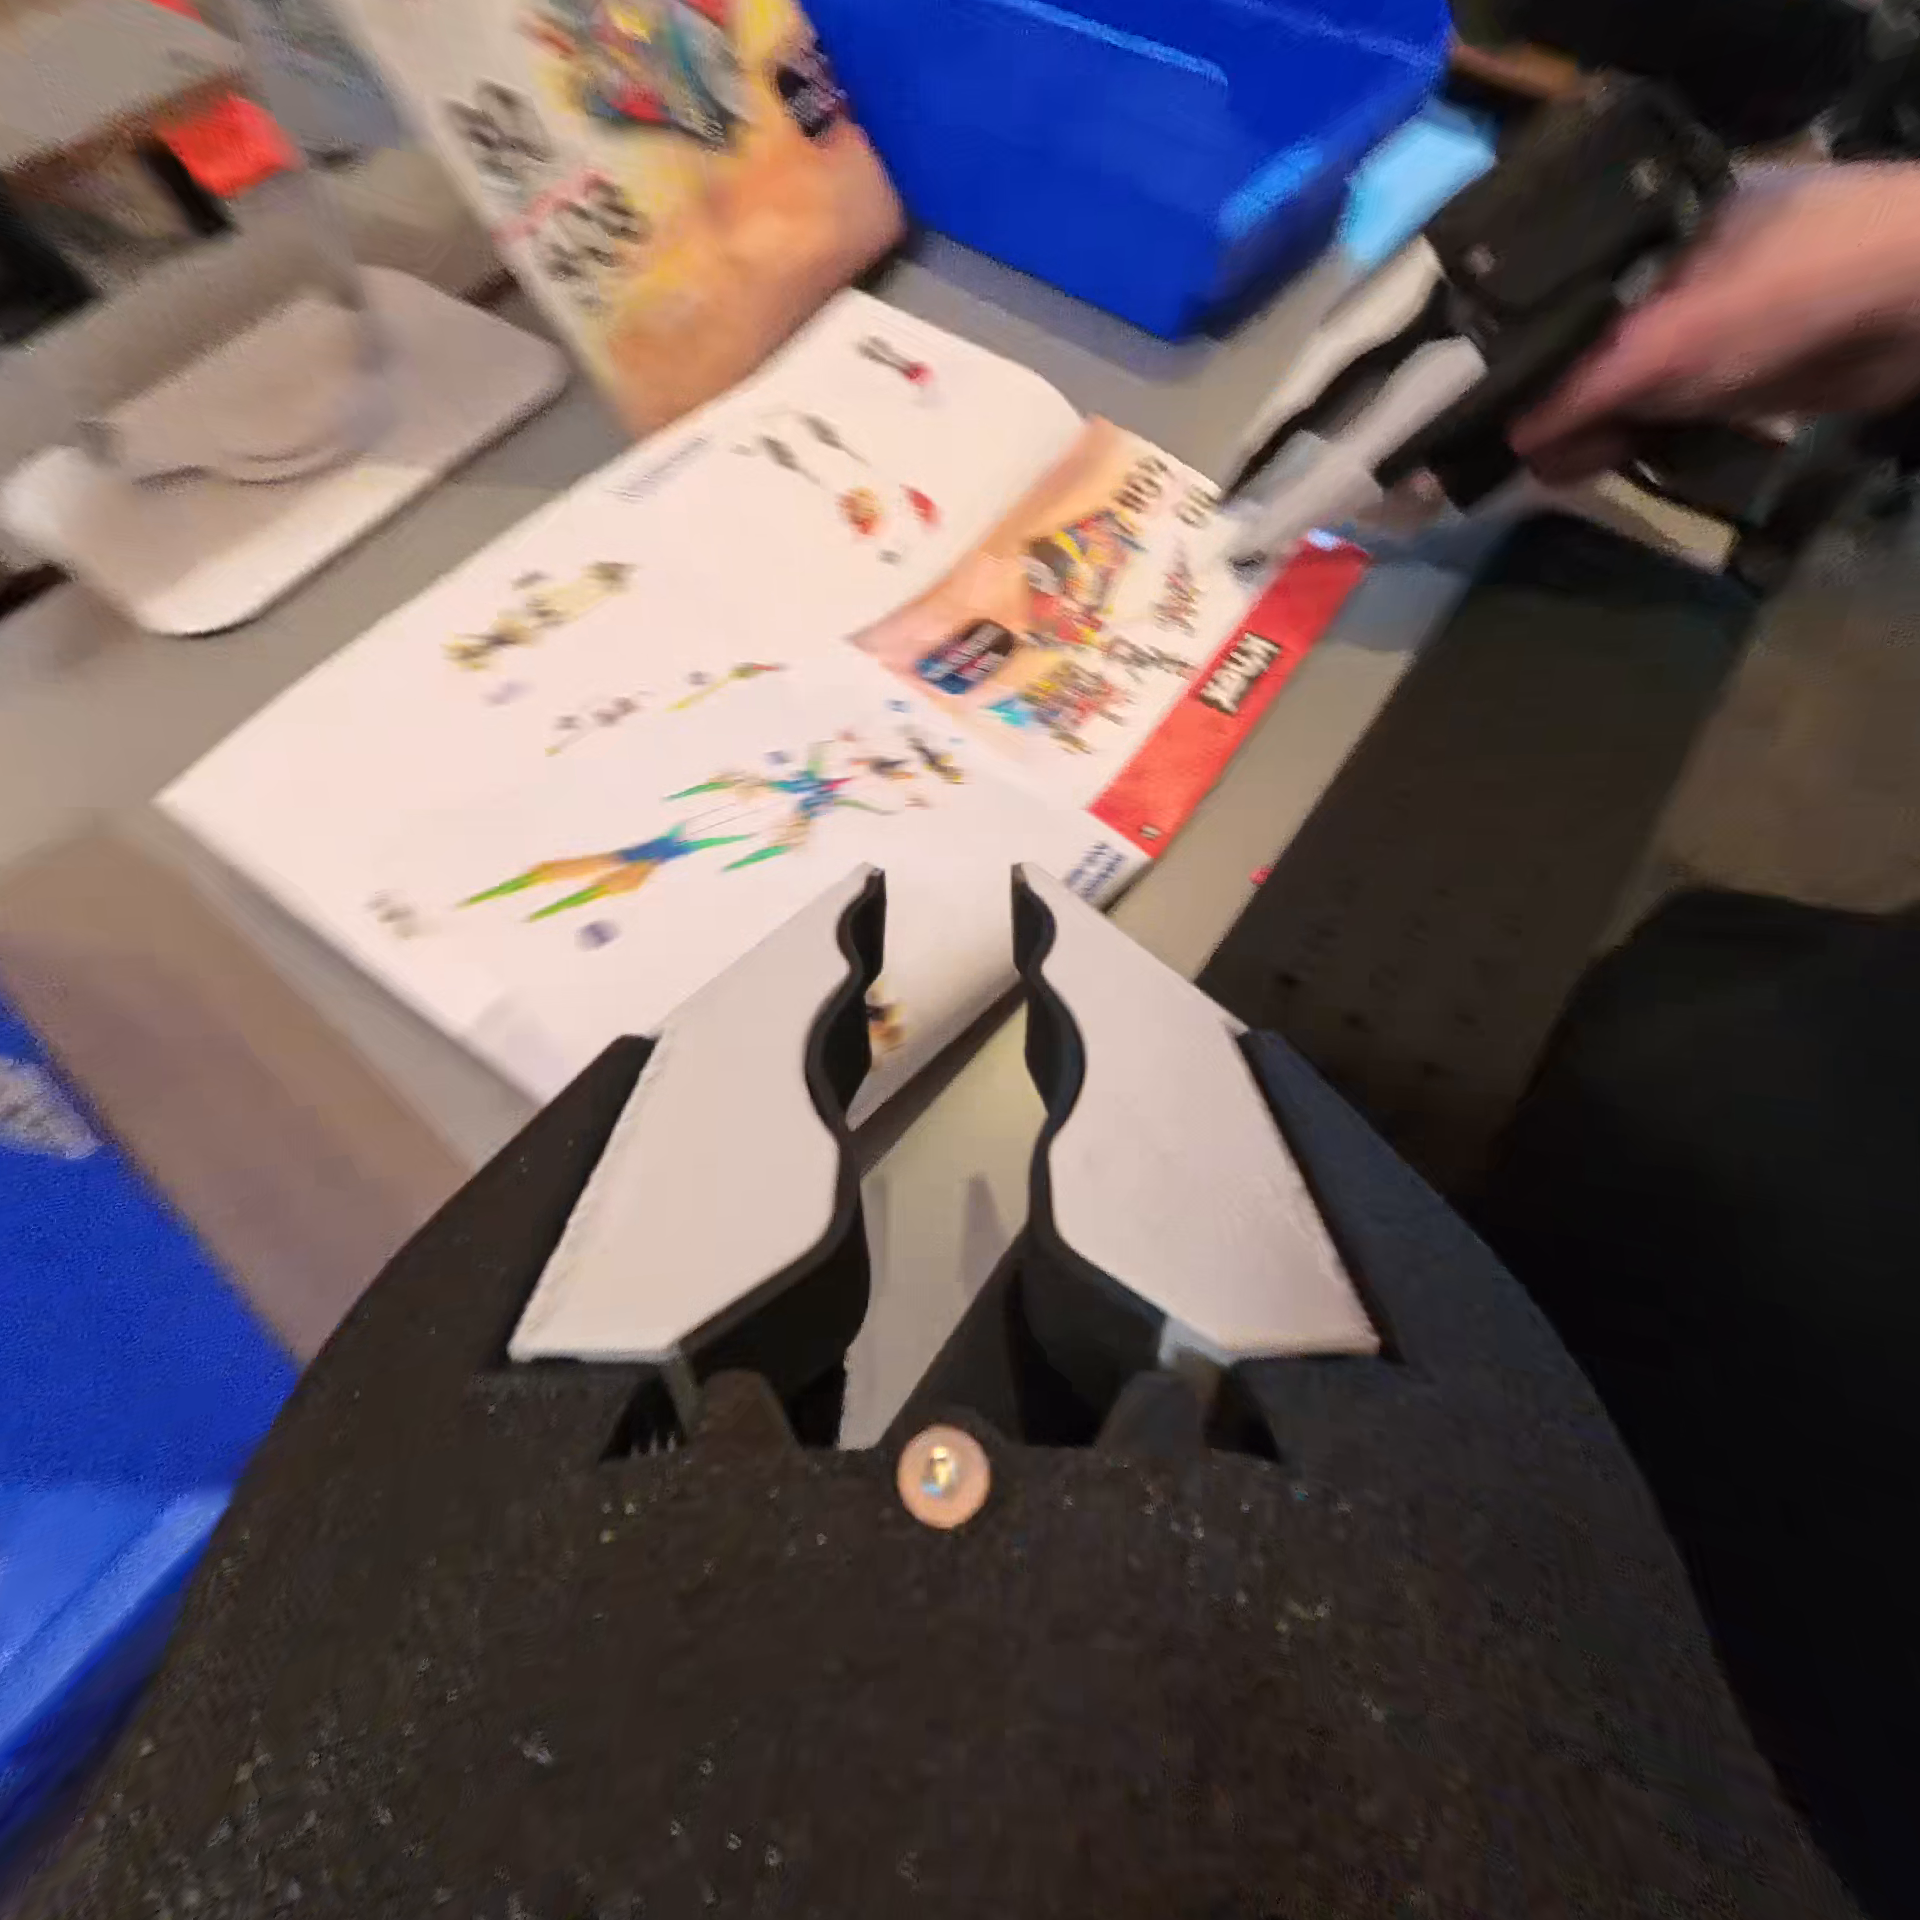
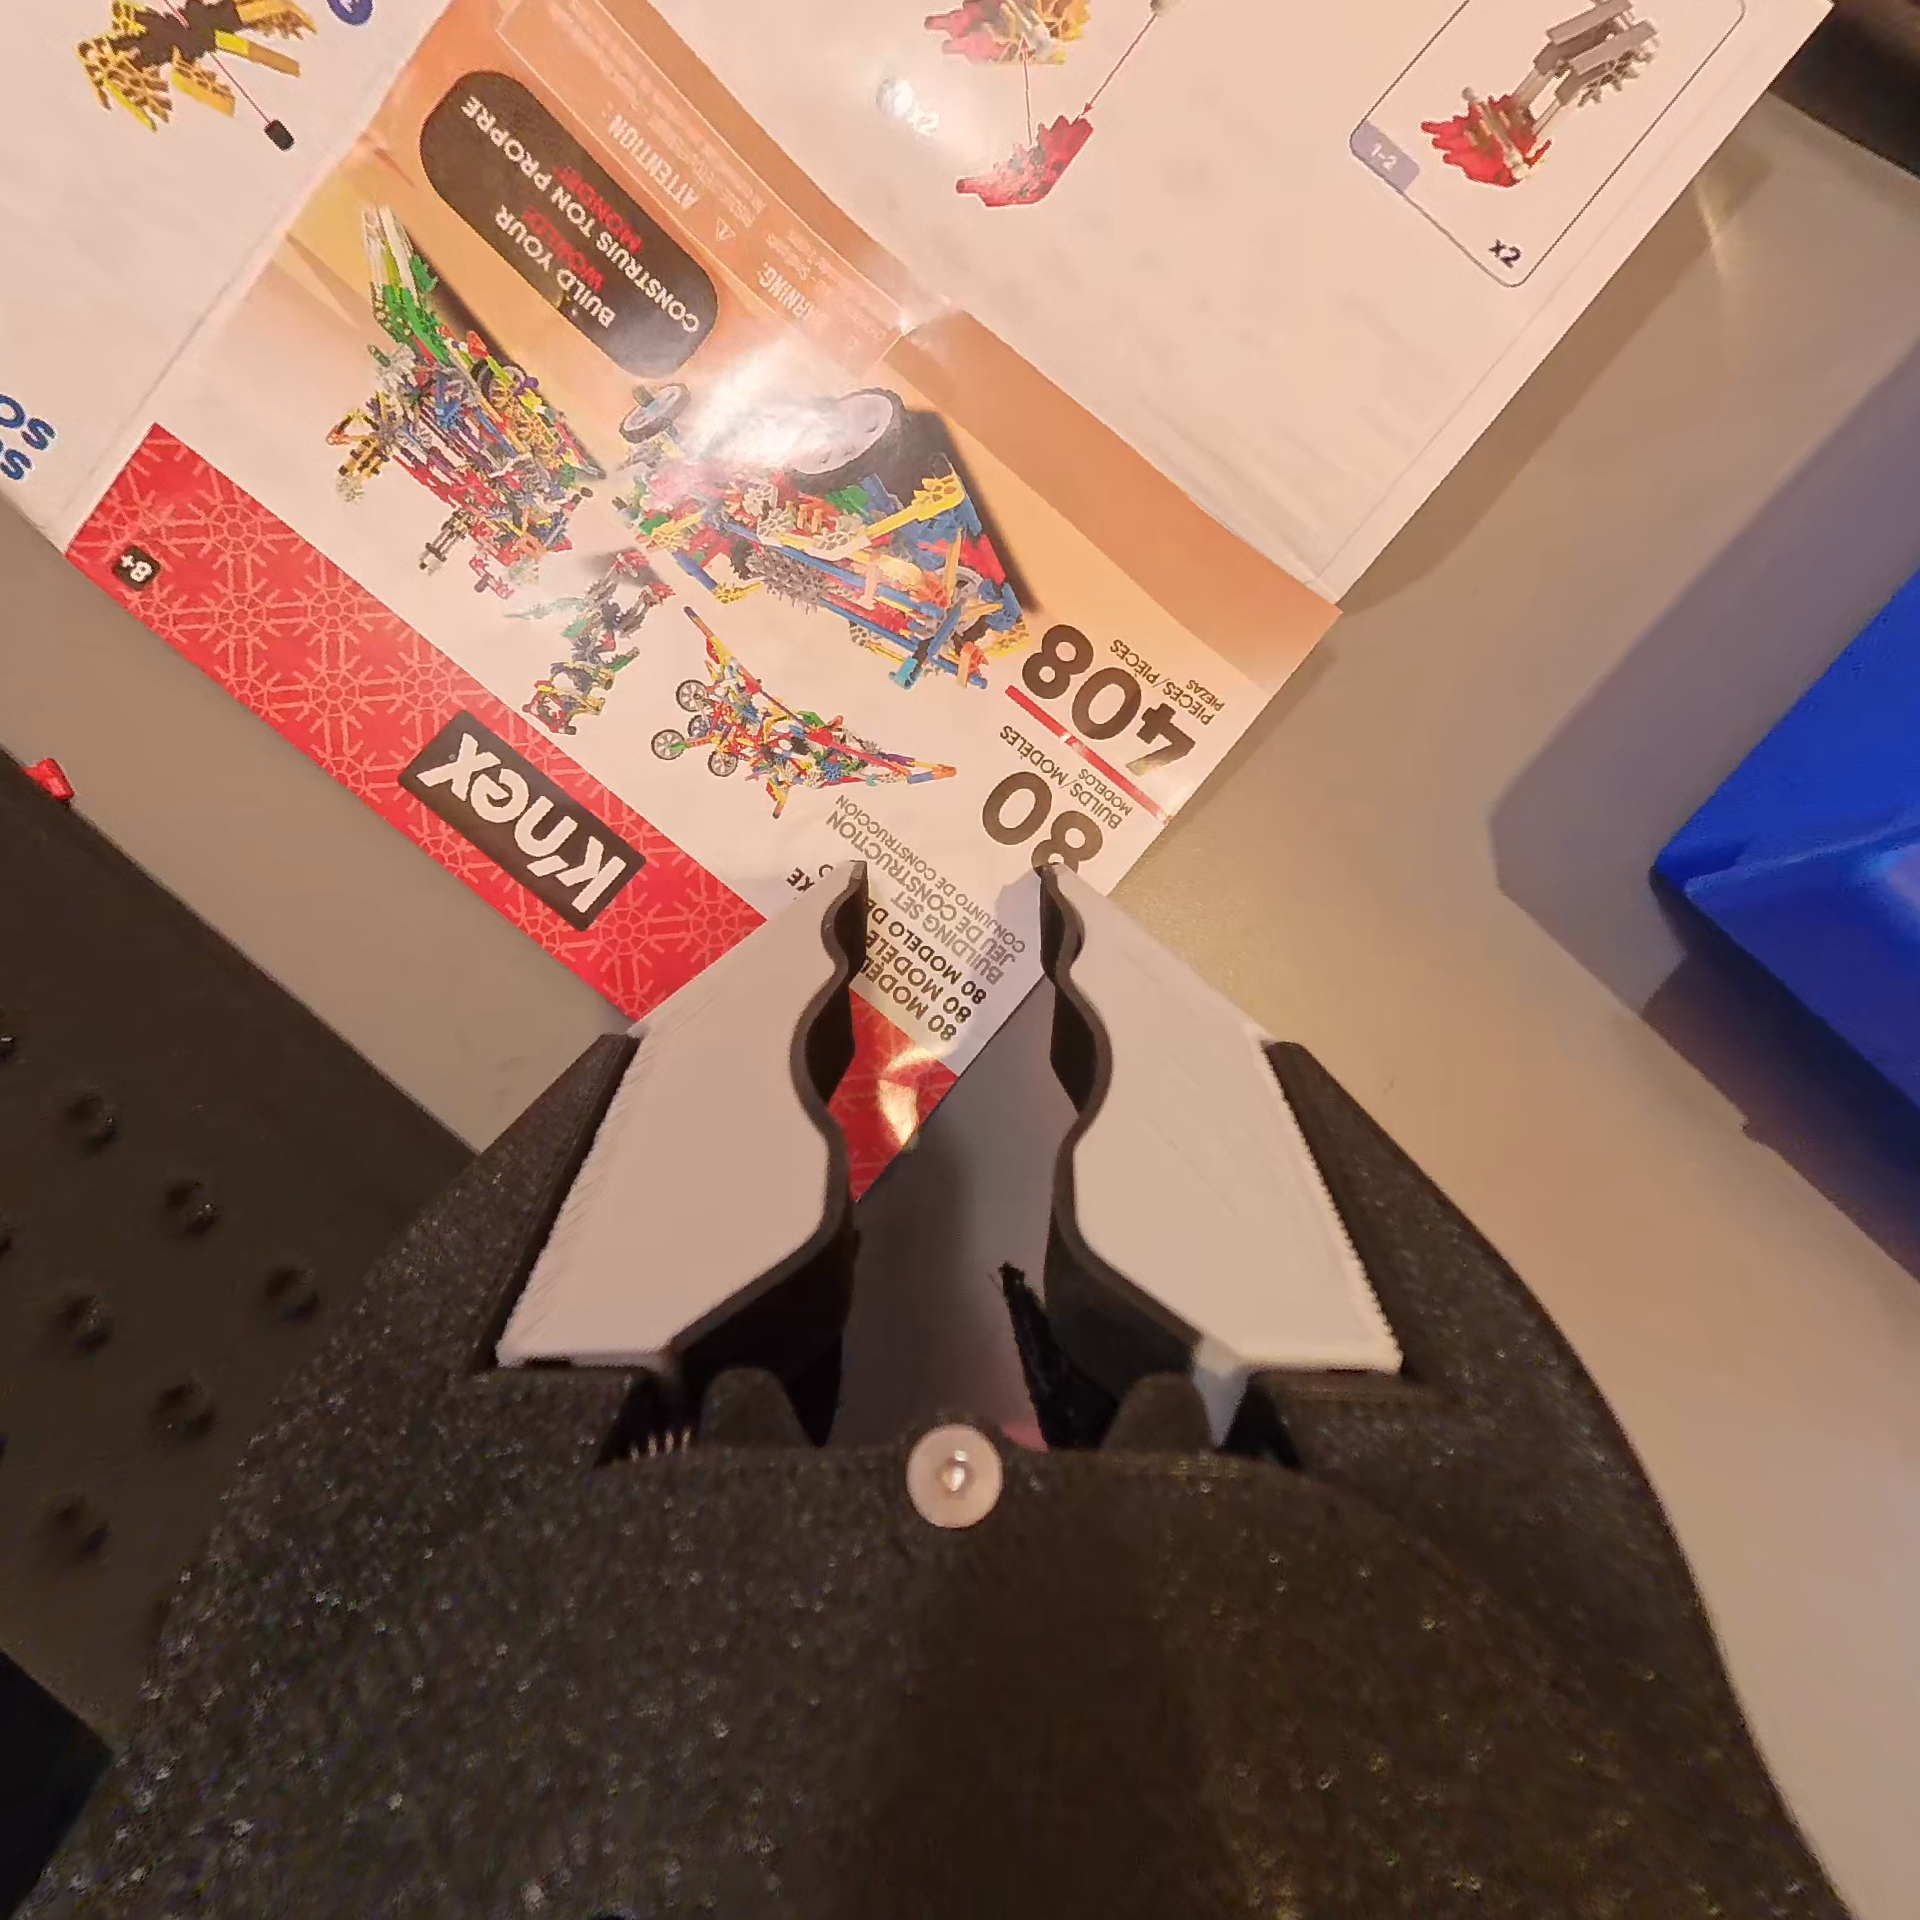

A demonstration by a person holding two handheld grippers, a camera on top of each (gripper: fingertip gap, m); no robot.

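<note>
An open building-set instruction booklet (image 1: 644, 665) lies flat on the grey table, white pages with coloured model drawings. Its cover flap (image 2: 665, 582), orange and red with model pictures, lies on top at the right. My left gripper (image 1: 948, 883) is open and empty, hovering over the booklet's near corner. My right gripper (image 2: 951, 873) is open and empty, just above the cover's near corner. In the left wrist view the right gripper (image 1: 1278, 520) shows far off, held by a hand (image 1: 1756, 312), its white fingers at the cover's far edge.
A blue bin (image 1: 1122, 135) stands behind the booklet; it also shows at the right in the right wrist view (image 2: 1829, 831). A second blue bin (image 1: 94, 1403) is near left. A colourful box (image 1: 686, 187), a white tray (image 1: 281, 468) and a black perforated board (image 1: 1455, 862) surround the booklet. One gripper's finger ends stand about 30 centimeters off the other's.
</note>
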